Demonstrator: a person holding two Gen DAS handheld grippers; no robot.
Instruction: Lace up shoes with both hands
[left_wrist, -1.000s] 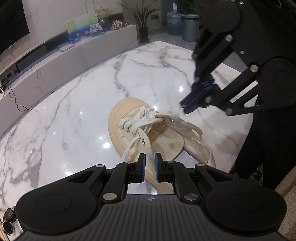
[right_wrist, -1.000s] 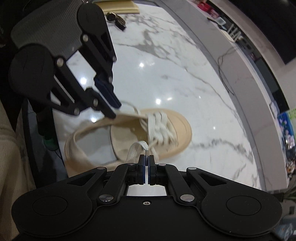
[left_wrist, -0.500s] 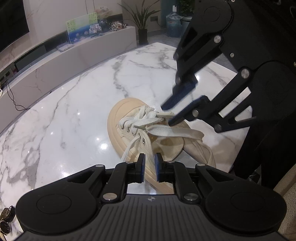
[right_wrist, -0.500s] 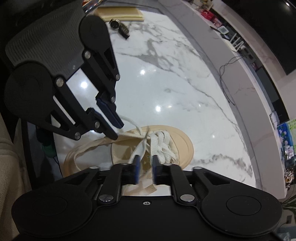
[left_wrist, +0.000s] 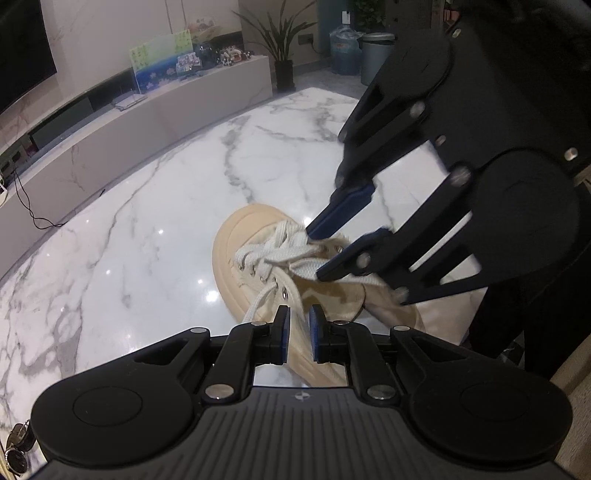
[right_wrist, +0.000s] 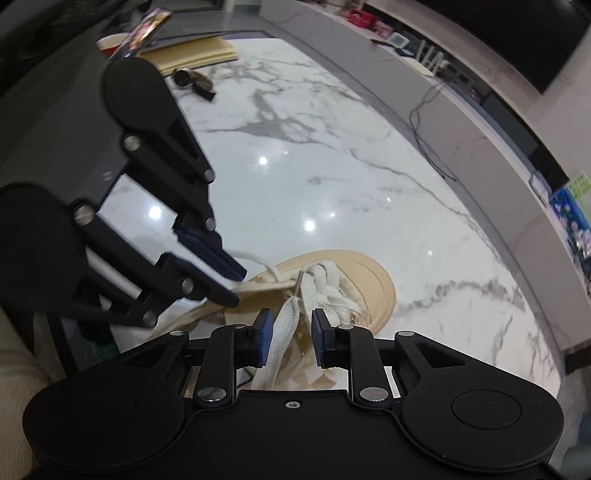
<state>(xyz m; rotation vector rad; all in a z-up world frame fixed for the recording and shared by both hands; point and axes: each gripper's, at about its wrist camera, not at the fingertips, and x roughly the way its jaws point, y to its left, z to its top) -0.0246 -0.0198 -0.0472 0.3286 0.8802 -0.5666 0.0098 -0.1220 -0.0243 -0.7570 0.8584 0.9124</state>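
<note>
A beige canvas shoe (left_wrist: 236, 266) (right_wrist: 369, 280) lies on the marble table (left_wrist: 147, 240) (right_wrist: 332, 166), with white laces crossed through its front eyelets. My left gripper (left_wrist: 297, 328) (right_wrist: 236, 286) sits at the shoe's near side. It is shut on a lace strand (left_wrist: 293, 306) that runs taut from a side eyelet. My right gripper (left_wrist: 316, 254) (right_wrist: 288, 332) hovers over the tongue with its jaws parted. The flat free lace end (right_wrist: 280, 332) (left_wrist: 306, 271) passes loosely between its pads, touching neither firmly.
Sunglasses (right_wrist: 195, 79) and a tan notebook (right_wrist: 192, 55) lie at the table's far corner, and a watch (left_wrist: 14, 454) lies near the edge. A low grey console (left_wrist: 110, 122) runs along the wall. A person's dark clothing (left_wrist: 535, 332) stands by the shoe's heel side.
My right gripper opened and let go of the lace end, rolled, and came closer over the lacing. The left gripper and shoe stayed put.
</note>
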